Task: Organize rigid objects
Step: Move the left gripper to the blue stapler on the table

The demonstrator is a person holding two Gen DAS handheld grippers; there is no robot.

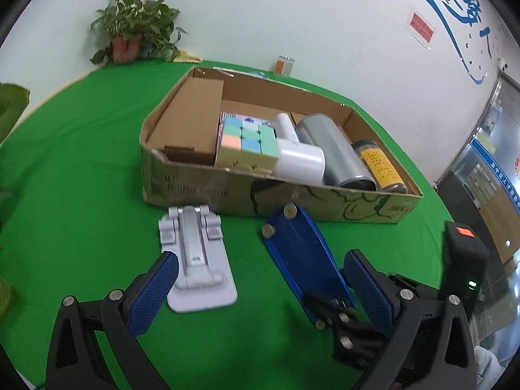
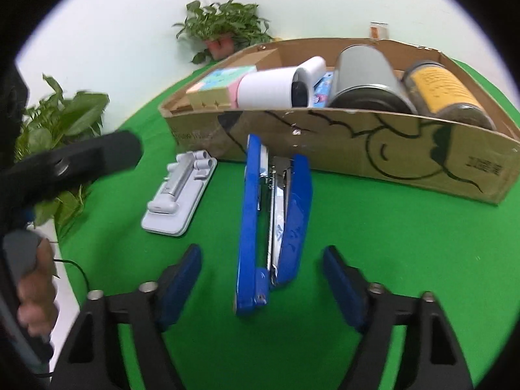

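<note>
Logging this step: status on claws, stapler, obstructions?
Left claw open, empty. Right claw open, straddling stapler, pads clear of it. Stapler and phone stand on cloth, outside box. Nothing blocking.

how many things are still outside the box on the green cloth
2: the grey stand lies in front of the box's left end, and the blue stapler lies beside it, near the box's middle. Others may lie out of view.

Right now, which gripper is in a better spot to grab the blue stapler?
Right, probably. The right gripper has its open jaws on either side of the blue stapler, nothing held. The left gripper is open too, but the stapler sits near one finger and the grey stand near the other.
</note>
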